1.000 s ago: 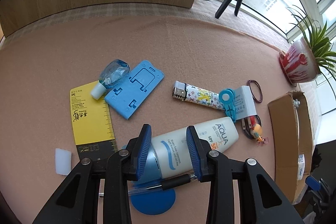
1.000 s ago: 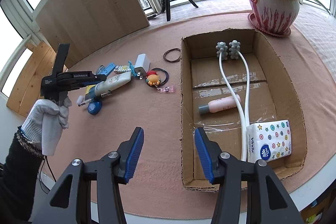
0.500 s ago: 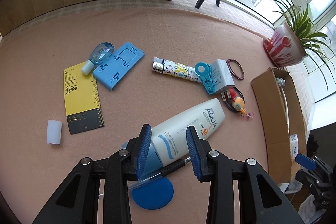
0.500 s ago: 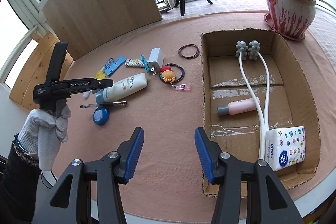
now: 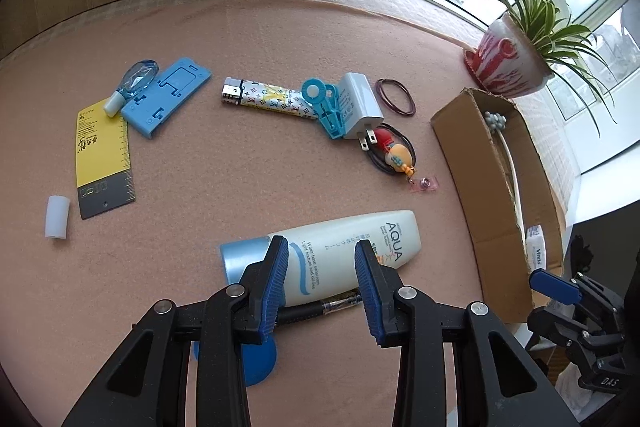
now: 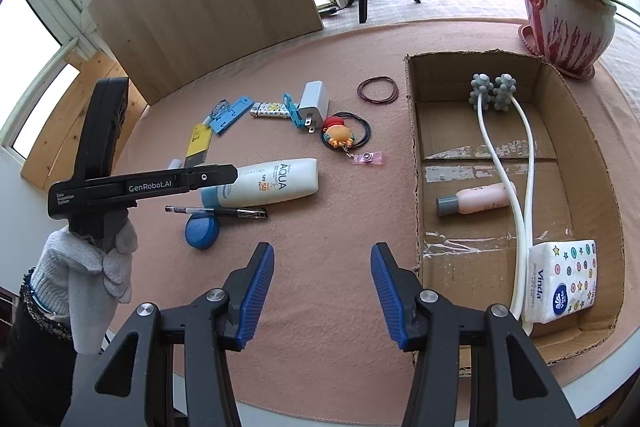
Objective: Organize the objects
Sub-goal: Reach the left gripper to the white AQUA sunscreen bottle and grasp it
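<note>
Left gripper [image 5: 320, 259] straddles the sunscreen bottle [image 5: 340, 247], seemingly above it.

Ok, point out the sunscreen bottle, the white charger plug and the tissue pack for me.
sunscreen bottle [image 6: 276, 183], right wrist view, on its white body by the label.
white charger plug [image 5: 358, 99], left wrist view, on its top face.
tissue pack [image 6: 562, 281], right wrist view, on its printed top.

Table [image 6: 320, 307]: sunscreen tube [image 6: 272, 183] lying flat, pen [image 6: 218, 211] and round lid [image 6: 202, 231] just before it. Charger [image 6: 313, 101], lighter [image 6: 269, 110] and hair ties [image 6: 378, 89] behind. Box [image 6: 414, 163] at right, holding massager [image 6: 494, 95], small bottle [image 6: 476, 202], tissue pack [image 6: 562, 281].
</note>
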